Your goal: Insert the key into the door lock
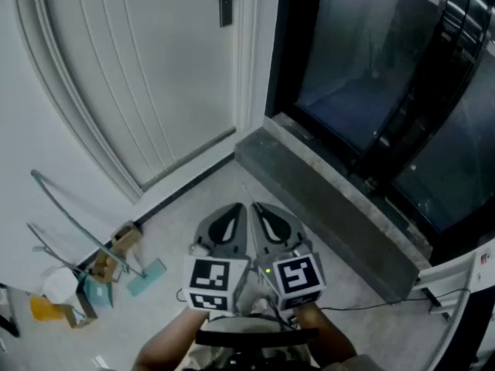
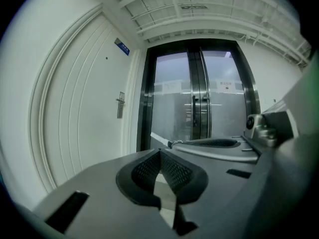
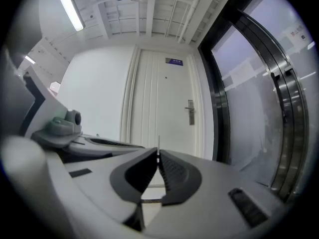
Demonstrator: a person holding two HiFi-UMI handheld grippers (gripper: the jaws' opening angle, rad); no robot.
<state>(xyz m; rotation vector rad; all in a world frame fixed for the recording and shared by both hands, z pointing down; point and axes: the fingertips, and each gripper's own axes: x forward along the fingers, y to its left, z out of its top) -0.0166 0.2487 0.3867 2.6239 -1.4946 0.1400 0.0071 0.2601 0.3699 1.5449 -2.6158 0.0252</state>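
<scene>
The white door point(image 1: 131, 76) has a dark handle and lock plate point(image 1: 224, 2) at the top of the head view, well ahead of both grippers. The plate also shows in the left gripper view point(image 2: 120, 105) and the right gripper view point(image 3: 190, 112). My right gripper point(image 3: 158, 152) is shut on a thin key point(image 3: 158, 142) whose blade sticks out past the tips. The key blade point(image 2: 158, 138) is also seen from the side. My left gripper point(image 2: 160, 153) is shut with nothing in it. The two grippers point(image 1: 236, 209) point(image 1: 260, 209) sit side by side over the floor.
A grey stone step point(image 1: 325, 199) runs along the black-framed glass doors point(image 1: 371, 60) to the right. Clutter lies on the floor at left: a bent metal rack point(image 1: 69, 222), boxes and bottles point(image 1: 85, 284). A cable point(image 1: 387, 304) trails at lower right.
</scene>
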